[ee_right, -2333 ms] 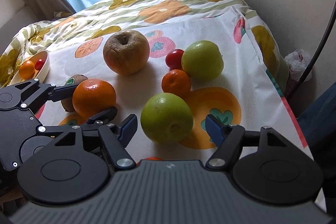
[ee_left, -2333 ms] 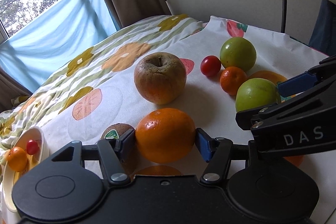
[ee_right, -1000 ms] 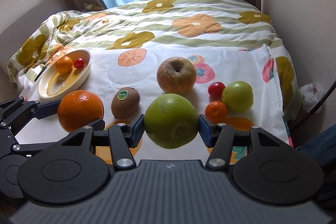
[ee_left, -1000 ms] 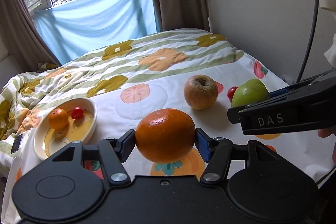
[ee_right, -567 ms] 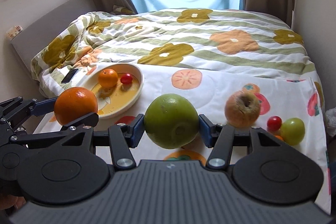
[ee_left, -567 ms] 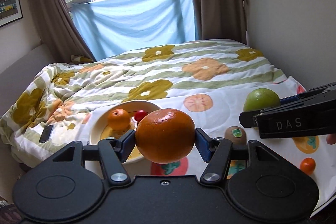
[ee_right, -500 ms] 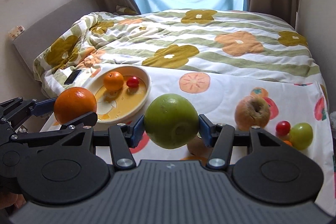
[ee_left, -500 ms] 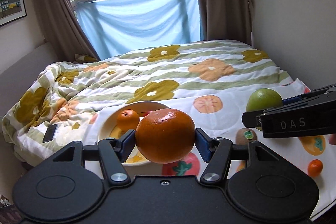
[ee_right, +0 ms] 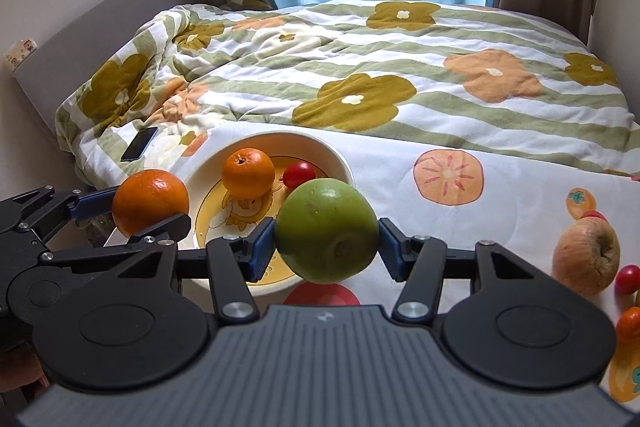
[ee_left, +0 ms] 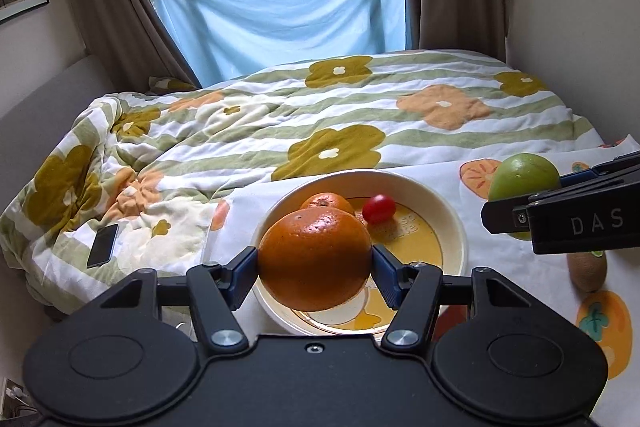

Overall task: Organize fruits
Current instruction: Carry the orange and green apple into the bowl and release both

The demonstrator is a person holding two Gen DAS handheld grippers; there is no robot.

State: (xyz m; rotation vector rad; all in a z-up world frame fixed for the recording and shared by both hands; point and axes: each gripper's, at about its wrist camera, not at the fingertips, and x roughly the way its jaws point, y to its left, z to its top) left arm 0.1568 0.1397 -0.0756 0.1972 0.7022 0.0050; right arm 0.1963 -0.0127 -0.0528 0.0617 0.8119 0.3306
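Observation:
My left gripper is shut on a large orange, held in the air over the near left part of the cream bowl. In the right wrist view the same orange hangs left of the bowl. My right gripper is shut on a green apple, which hovers over the bowl's near right rim. Inside the bowl lie a small orange and a cherry tomato. The green apple also shows at the right of the left wrist view.
A kiwi lies right of the bowl. A brownish apple, a cherry tomato and a small orange lie at the far right on the fruit-print cloth. A dark phone rests on the rumpled quilt.
Both grippers have carried their fruit leftwards from the loose fruit to the bowl. The bowl now lies right under both fruits; the grips have not changed.

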